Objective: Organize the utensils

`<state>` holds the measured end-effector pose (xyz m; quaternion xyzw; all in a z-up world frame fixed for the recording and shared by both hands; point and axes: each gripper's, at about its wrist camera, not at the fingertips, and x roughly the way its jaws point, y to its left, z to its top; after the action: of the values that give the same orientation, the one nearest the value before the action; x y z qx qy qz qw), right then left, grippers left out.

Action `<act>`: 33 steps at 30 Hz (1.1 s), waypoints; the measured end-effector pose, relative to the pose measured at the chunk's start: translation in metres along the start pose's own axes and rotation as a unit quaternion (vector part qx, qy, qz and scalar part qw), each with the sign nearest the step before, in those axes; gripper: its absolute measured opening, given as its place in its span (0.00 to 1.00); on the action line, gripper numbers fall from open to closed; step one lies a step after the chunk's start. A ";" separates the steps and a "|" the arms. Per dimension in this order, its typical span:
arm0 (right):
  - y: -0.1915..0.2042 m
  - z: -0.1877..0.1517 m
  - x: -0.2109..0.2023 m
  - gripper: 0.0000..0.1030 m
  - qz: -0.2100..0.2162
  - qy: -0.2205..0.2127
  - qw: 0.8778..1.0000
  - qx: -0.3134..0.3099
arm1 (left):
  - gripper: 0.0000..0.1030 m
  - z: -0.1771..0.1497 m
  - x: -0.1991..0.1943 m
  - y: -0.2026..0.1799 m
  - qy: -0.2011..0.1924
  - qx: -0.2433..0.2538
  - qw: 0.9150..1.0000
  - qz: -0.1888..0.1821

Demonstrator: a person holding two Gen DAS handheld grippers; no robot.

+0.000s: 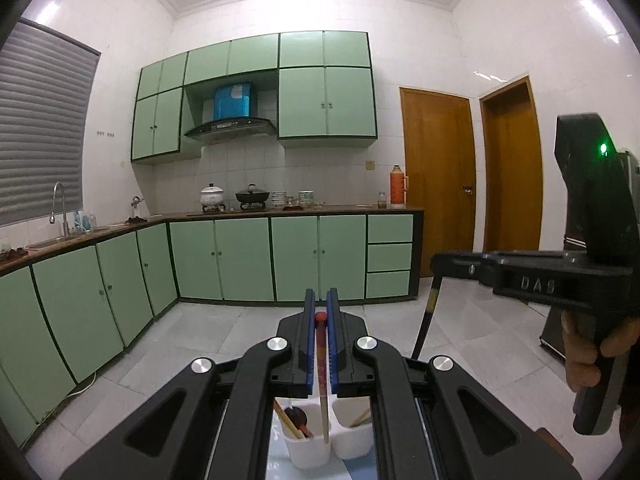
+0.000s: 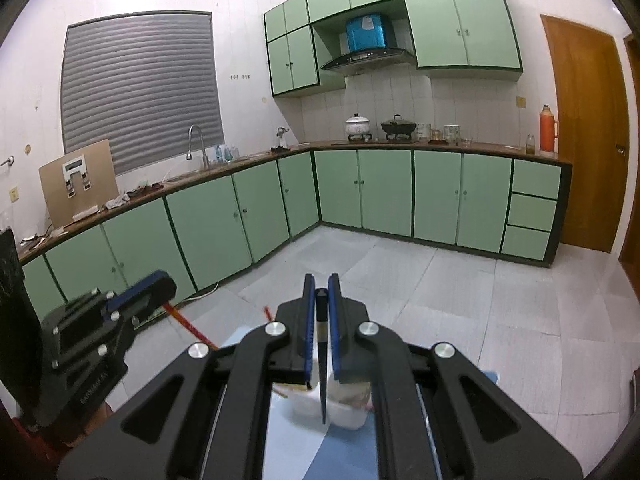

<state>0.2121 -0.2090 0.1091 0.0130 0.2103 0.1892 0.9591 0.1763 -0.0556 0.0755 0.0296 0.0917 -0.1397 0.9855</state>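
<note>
— Looking at the lower middle of the left wrist view: what does the left gripper (image 1: 321, 304) have?

— Its blue jaws are clenched on a red-tipped chopstick (image 1: 322, 368), whose pale lower end hangs over a white divided holder (image 1: 308, 454) at the bottom of the frame.

— And the right gripper (image 2: 321, 290)?

— Clenched on a dark chopstick (image 2: 322, 372) at lower centre of its own view, the tip hanging over the blurred holder. Green cabinets (image 2: 384, 192) fill the background.

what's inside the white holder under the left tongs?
White holder: left compartment holds a dark-headed utensil and wooden sticks; right compartment shows more sticks. The tongs' frame covers the upper parts.
</note>
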 end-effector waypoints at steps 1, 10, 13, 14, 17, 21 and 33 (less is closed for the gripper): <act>-0.003 0.004 0.004 0.05 -0.001 -0.002 1.000 0.000 | 0.05 0.002 0.007 0.002 -0.001 0.000 1.000 0.003; -0.027 0.001 0.063 0.05 -0.019 0.011 1.000 0.005 | 0.05 -0.011 0.063 0.014 0.011 0.001 1.000 0.007; -0.031 -0.015 0.079 0.05 -0.020 0.027 0.999 0.010 | 0.05 -0.023 0.076 0.017 0.025 -0.005 1.000 0.006; -0.030 -0.019 0.082 0.05 -0.020 0.030 0.999 0.011 | 0.05 -0.028 0.081 0.019 0.032 -0.007 0.999 0.007; -0.033 -0.035 0.092 0.06 -0.015 0.044 0.999 0.021 | 0.05 -0.042 0.093 0.021 0.049 -0.011 0.999 0.007; -0.033 -0.053 0.101 0.06 -0.009 0.062 0.998 0.029 | 0.05 -0.058 0.105 0.024 0.071 -0.011 0.997 0.007; -0.041 -0.077 0.086 0.33 -0.029 0.069 0.995 0.065 | 0.39 -0.076 0.103 0.041 0.101 -0.037 0.994 0.023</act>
<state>0.2677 -0.2194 0.0002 0.0561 0.2878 0.1475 0.9446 0.2717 -0.0374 -0.0169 0.0091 0.1952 -0.1096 0.9746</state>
